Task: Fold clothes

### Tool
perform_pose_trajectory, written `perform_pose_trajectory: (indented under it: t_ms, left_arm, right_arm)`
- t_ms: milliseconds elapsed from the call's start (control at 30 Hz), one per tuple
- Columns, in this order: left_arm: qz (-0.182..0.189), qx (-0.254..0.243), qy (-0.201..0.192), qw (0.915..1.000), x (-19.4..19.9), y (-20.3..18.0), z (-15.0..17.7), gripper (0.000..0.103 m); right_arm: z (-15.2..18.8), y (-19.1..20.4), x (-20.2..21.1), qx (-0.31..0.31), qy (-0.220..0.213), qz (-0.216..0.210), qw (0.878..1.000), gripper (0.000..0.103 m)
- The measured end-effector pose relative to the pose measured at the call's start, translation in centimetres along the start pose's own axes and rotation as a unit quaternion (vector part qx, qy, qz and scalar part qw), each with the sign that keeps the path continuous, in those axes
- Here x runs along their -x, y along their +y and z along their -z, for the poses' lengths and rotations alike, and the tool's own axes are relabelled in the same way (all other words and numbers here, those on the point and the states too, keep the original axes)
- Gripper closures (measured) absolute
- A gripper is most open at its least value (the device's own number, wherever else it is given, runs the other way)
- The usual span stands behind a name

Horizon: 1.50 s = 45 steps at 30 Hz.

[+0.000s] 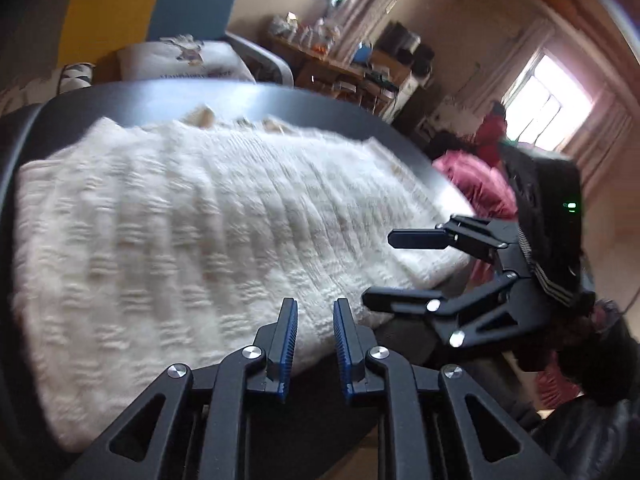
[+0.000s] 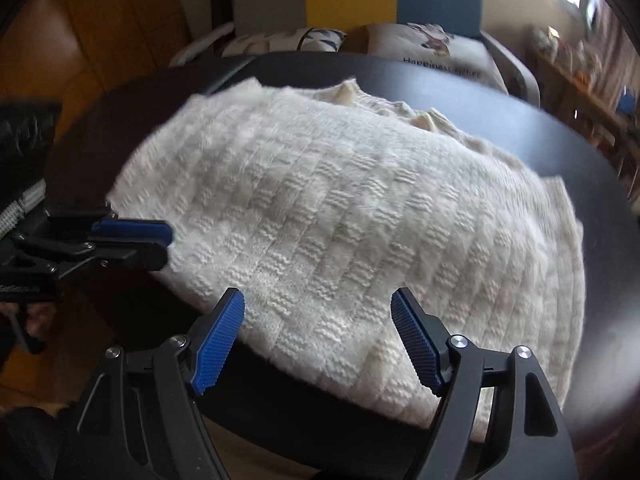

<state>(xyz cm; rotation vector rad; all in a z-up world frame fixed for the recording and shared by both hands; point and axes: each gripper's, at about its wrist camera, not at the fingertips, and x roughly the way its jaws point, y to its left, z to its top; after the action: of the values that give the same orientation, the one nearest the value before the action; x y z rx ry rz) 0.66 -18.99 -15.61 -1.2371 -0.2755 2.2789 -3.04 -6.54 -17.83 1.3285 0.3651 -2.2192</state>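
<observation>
Cream knitted sweater [image 2: 332,216] lies folded on my dark counter [image 2: 500,120]. My left claw [image 1: 315,312] hovers slightly parted and empty; my right claw [image 2: 318,300] gapes wide, holding nothing.

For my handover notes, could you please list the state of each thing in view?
Sweater: spread flat on the table, not held.
Table: bearing the sweater.
Left hand-held gripper: narrow gap, holding nothing.
Right hand-held gripper: wide open, at the sweater's near edge.
</observation>
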Motion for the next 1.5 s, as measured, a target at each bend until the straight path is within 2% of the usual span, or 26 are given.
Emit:
perform_pose_trajectory:
  t_ms: [67, 167, 233, 333, 400, 500, 567, 633, 800, 900, 1000, 1067, 1167, 1300, 1500]
  left_arm:
    - [-0.012, -0.009, 0.017, 0.9997, -1.5, -0.3, 0.5, 0.086]
    - [-0.014, -0.017, 0.024, 0.9995, -1.7, -0.5, 0.9, 0.086]
    - [-0.008, -0.002, 0.020, 0.9998, -1.2, -0.3, 0.4, 0.086]
    - [0.008, 0.003, -0.013, 0.9999, 0.2, -0.3, -0.6, 0.085]
    - [0.018, 0.001, -0.017, 0.9997, 0.2, -0.9, -1.1, 0.085]
    - [0.010, -0.005, -0.003, 0.9999, -1.3, -1.6, -1.0, 0.085]
    - [0.002, 0.000, 0.005, 1.0000, -2.6, -1.7, -0.5, 0.086]
    - [-0.006, 0.005, 0.010, 0.9999, -3.4, -1.6, -0.1, 0.085]
    - [-0.008, 0.040, -0.038, 0.9985, 1.2, 0.7, 0.0, 0.085]
    - [-0.011, 0.073, -0.085, 0.9936, 5.6, 3.7, -0.4, 0.080]
    - [-0.051, 0.100, -0.109, 0.9876, 8.8, 7.9, -1.6, 0.079]
    - [-0.065, 0.114, -0.106, 0.9857, 9.5, 10.5, -2.8, 0.078]
    - [-0.048, 0.125, -0.088, 0.9870, 8.8, 13.3, -4.5, 0.077]
    - [-0.027, 0.121, -0.056, 0.9908, 5.7, 15.6, -6.8, 0.077]
    - [0.027, 0.110, -0.001, 0.9936, 2.3, 17.7, -8.6, 0.076]
  right_arm:
    - [1.0, -0.1, -1.3, 0.004, 0.034, 0.010, 0.999, 0.024]
    - [2.2, -1.0, -1.0, 0.001, 0.013, -0.002, 1.000, 0.024]
    - [2.3, -1.3, -0.8, -0.002, 0.010, -0.011, 1.000, 0.024]
    - [2.0, -2.8, 0.6, -0.039, -0.006, -0.027, 0.999, 0.024]
    - [2.3, -4.0, 1.5, -0.055, -0.015, -0.011, 0.998, 0.024]
    - [3.0, -5.9, 1.6, -0.078, -0.005, 0.012, 0.997, 0.024]
    - [3.7, -7.0, 0.5, -0.095, 0.023, 0.015, 0.995, 0.024]
    - [4.5, -7.2, 0.4, -0.096, 0.002, 0.006, 0.995, 0.023]
    - [3.5, -6.8, 0.8, -0.089, -0.005, 0.006, 0.996, 0.022]
    - [2.0, -6.7, 1.8, -0.092, -0.035, -0.006, 0.995, 0.022]
    - [-0.5, -6.1, 2.1, -0.089, -0.059, -0.034, 0.994, 0.022]
    - [-2.3, -5.4, 1.7, -0.085, -0.066, -0.058, 0.992, 0.022]
    - [-4.8, -4.1, 1.0, -0.070, -0.066, -0.078, 0.992, 0.022]
    - [-6.8, -2.8, -0.1, -0.053, -0.055, -0.080, 0.994, 0.022]
    - [-7.2, -2.0, -1.0, -0.026, -0.042, -0.067, 0.997, 0.022]
